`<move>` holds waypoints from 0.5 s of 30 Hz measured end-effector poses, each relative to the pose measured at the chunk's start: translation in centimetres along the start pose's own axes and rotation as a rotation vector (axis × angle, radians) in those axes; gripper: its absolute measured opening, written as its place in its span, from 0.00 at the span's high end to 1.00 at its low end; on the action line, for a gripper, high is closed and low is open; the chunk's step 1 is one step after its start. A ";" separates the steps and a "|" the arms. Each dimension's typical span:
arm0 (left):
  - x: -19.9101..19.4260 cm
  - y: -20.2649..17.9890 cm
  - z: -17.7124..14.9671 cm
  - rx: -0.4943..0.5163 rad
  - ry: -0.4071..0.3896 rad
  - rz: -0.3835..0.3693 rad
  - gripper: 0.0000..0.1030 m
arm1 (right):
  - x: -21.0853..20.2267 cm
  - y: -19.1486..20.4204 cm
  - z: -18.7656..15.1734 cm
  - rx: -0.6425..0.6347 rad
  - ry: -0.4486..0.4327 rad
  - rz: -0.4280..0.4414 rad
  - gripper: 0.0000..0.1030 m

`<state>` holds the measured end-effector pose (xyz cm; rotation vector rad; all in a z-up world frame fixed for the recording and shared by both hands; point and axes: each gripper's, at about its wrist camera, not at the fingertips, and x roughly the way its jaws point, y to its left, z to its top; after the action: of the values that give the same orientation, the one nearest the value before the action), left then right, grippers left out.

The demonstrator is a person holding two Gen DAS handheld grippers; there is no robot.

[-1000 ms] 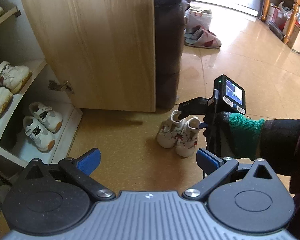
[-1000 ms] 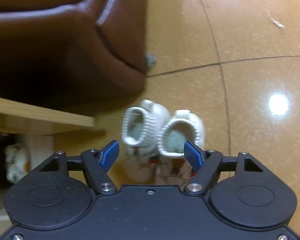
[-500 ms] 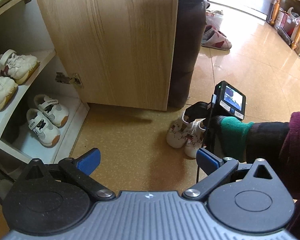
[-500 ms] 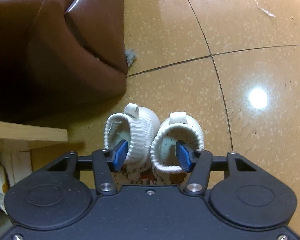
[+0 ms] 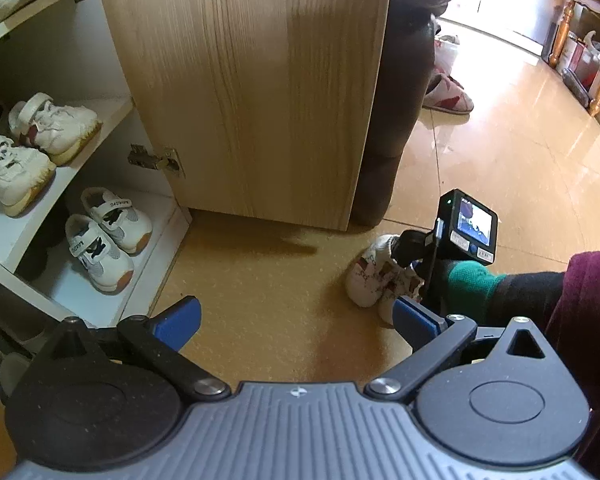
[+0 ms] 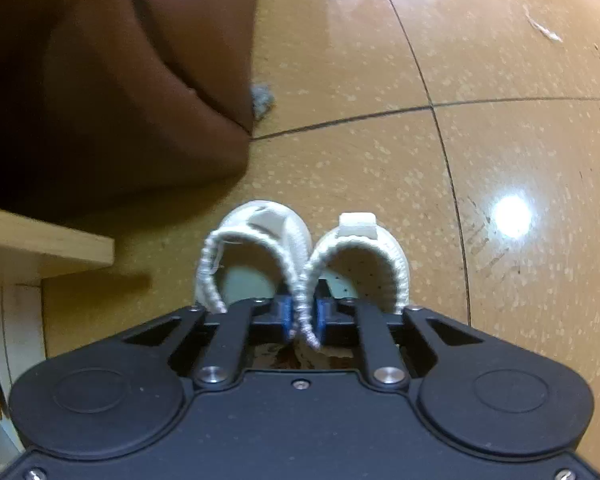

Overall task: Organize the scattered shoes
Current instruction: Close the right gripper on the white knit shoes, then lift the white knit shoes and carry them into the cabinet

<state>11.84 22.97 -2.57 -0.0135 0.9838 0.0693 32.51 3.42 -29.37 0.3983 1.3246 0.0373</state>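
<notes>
Right now your right gripper [image 6: 302, 316] has just closed its jaws on the two touching inner collars of the pair of small white shoes [image 6: 300, 248], which stand side by side on the tan floor [image 6: 500, 160] beside the brown sofa [image 6: 100, 100]. Your left gripper [image 5: 296, 318] hangs with its jaws apart and empty, near the shoe cabinet [image 5: 148, 248], with the shoes off to its right.

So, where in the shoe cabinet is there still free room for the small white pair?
The bottom white shelf is bare right of the grey-and-white strap sneakers, toward the open wooden door. The middle shelf has bare board behind the cream sneakers; its front is crowded.
</notes>
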 end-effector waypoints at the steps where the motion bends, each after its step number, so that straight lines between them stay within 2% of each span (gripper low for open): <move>1: -0.2 -0.1 0.0 0.001 -0.005 0.000 0.00 | -0.4 0.2 -0.2 -0.021 -0.001 0.004 0.92; 5: -1.3 -0.3 -0.2 0.001 -0.030 0.014 0.00 | -2.2 1.2 -1.0 -0.110 -0.005 0.023 0.92; 15: -3.5 0.0 -1.6 -0.019 -0.072 0.102 0.00 | -11.5 3.9 -3.4 -0.514 -0.099 0.097 0.92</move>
<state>8.57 22.73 -0.51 0.0219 0.9114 0.1721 27.18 5.03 -18.09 0.0248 1.1476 0.4249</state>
